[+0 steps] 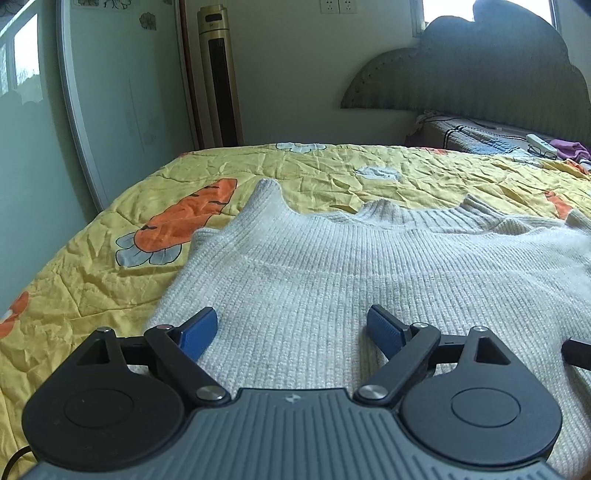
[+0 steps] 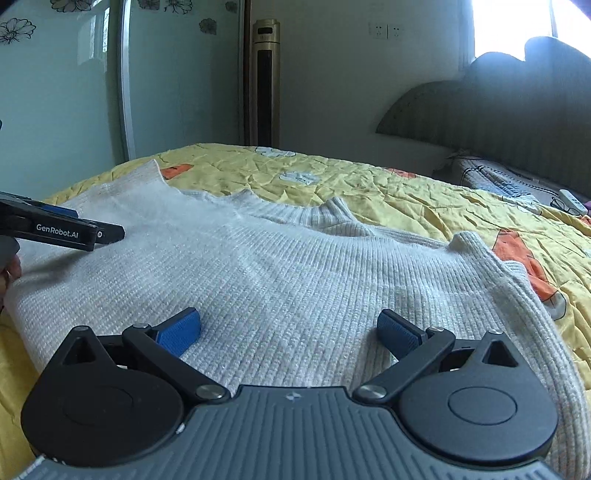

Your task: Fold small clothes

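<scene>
On yellow carrot-print bedspread: white knit sweater lies flat, collar toward the headboard. Left gripper low over sweater's near-left part, jaws spread wide, knit showing between the blue pads, nothing pinched. Right gripper same, jaws spread over sweater's near-right part, fabric between and under fingers. Contact with knit: cannot tell.

Dim daylight enters from the overexposed bright window at one o'clock; fisheye distortion bends edges; soft focus throughout.
</scene>
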